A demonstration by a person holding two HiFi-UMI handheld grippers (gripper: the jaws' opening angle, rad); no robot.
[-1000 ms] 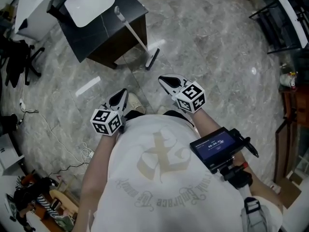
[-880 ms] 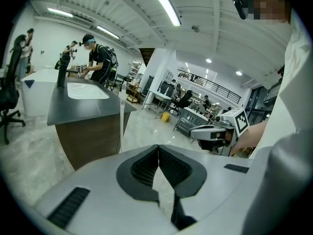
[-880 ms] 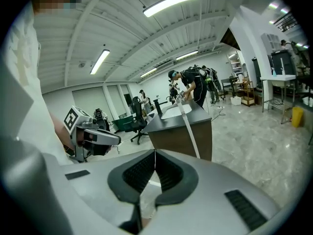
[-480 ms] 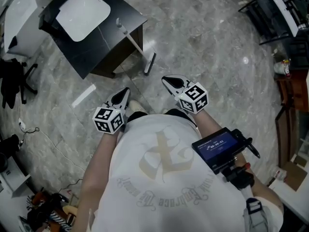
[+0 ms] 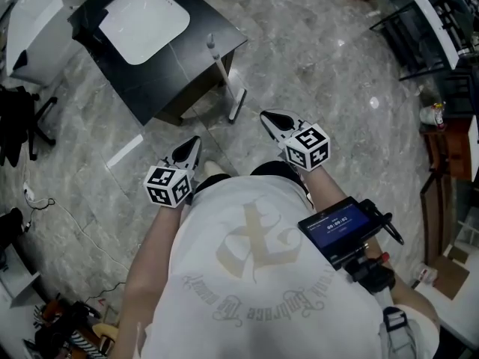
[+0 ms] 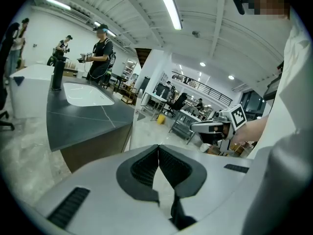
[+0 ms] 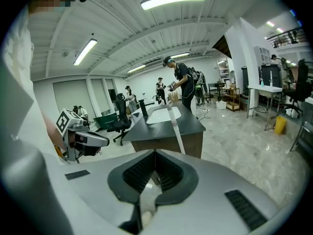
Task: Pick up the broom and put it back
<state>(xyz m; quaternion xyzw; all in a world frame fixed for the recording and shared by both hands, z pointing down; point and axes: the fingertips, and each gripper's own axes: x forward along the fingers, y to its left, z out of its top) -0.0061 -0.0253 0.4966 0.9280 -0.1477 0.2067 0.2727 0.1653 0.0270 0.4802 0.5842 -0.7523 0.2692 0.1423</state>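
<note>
Head view.
1. Grey marbled floor (image 5: 322, 73), filling most of the frame.
2. Black counter (image 5: 101, 62), upper left, standing on that floor.
3. White basin (image 5: 144, 22), set into the counter top.
4. Broom (image 5: 223, 73): its white handle leans tilted against the counter's near corner. Its dark head rests on the floor just beside the counter's base. It lies ahead of both grippers and apart from each.
5. Left gripper (image 5: 193, 146), held low before the person's white shirt (image 5: 254, 275). Its jaws are pressed together with nothing between them.
6. Right gripper (image 5: 271, 120), alongside and nearer the broom head. Its jaws are likewise closed tip to tip and empty.
7. Small screen device (image 5: 340, 226), by the person's right arm.
</note>
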